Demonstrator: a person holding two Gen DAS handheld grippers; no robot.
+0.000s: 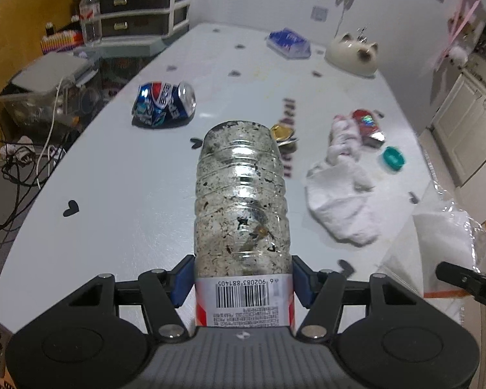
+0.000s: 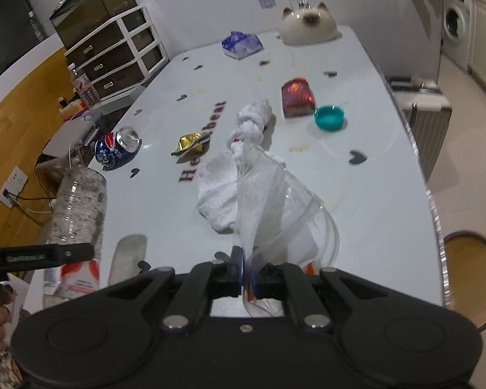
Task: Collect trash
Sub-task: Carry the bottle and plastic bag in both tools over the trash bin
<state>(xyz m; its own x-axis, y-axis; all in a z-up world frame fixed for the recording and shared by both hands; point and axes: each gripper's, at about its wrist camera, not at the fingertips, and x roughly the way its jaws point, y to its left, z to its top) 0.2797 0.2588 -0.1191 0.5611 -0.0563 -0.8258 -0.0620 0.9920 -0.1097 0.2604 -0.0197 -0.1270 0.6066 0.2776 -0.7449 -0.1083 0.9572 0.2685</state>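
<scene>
**Bottle and bag both gripped**

Above the white table (image 1: 113, 194), my left gripper (image 1: 242, 280) clamps a dirty clear bottle (image 1: 241, 201) by its labelled end, base pointing away from me. My right gripper (image 2: 247, 278) pinches the edge of a clear bag (image 2: 275, 201), its fingers closed on the plastic. On the table lie a crushed can (image 1: 163, 103), white tissue (image 1: 340, 201), a gold wrapper (image 2: 191, 144), a red wrapper (image 2: 297, 97) and a teal cap (image 2: 329, 117).
</scene>
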